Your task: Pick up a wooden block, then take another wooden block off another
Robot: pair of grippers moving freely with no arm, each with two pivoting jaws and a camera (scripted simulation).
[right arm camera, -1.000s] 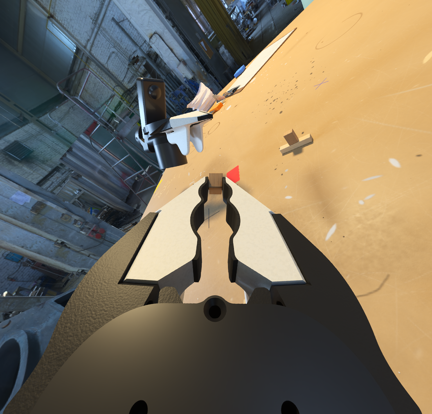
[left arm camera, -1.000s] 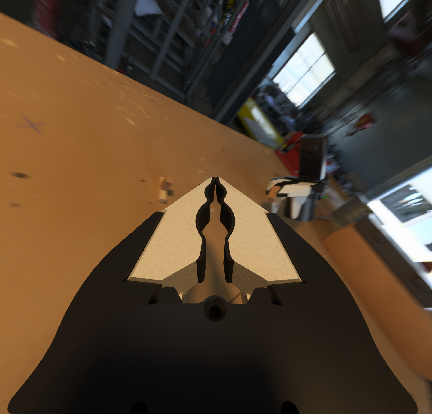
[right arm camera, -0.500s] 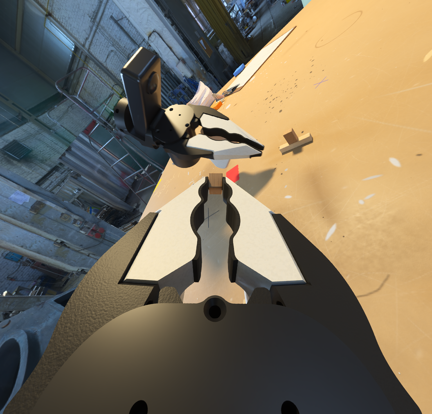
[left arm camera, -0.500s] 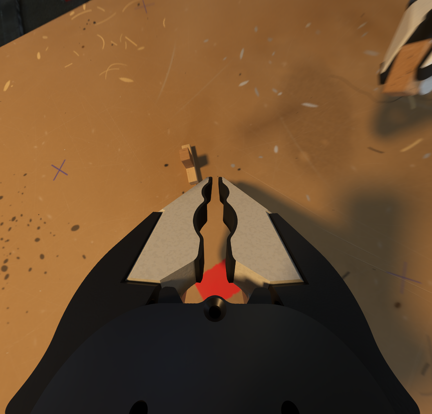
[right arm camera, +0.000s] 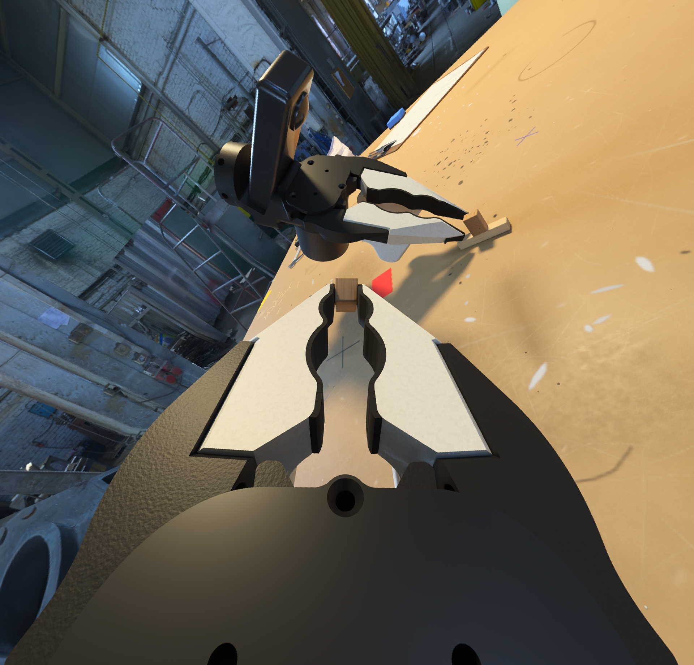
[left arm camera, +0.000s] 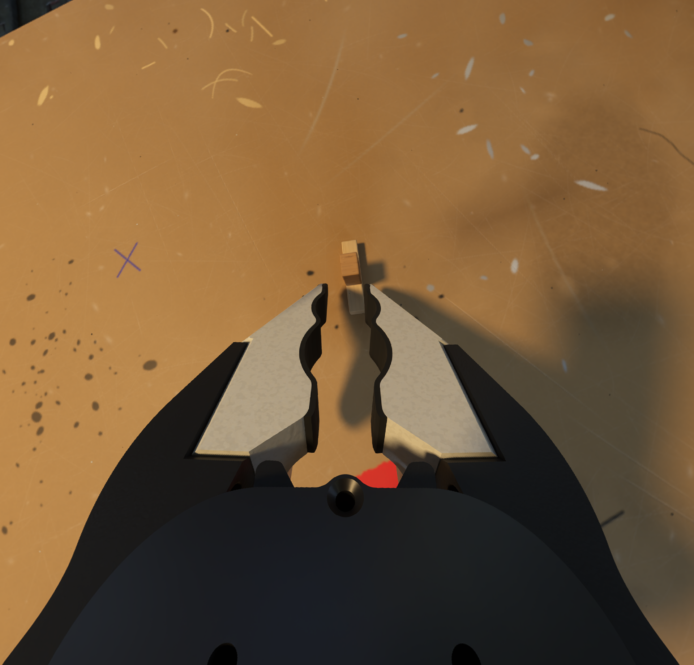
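Left claw at the stacked blocks, right claw holding a block

The right claw (right arm camera: 345, 294) is clamped on a small wooden block (right arm camera: 346, 293), raised above the counter (right arm camera: 586, 309). The left claw (left arm camera: 346, 290), fingers apart, has its tips just beside the small cube (left arm camera: 350, 268) sitting on a flat pale plank (right arm camera: 488, 231), well in from the counter's edges. A red patch (right arm camera: 383, 282) lies nearby.

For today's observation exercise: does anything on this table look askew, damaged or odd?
Nothing stands out. The small block sits across the flat block, and the table carries only scratches, specks and marks.
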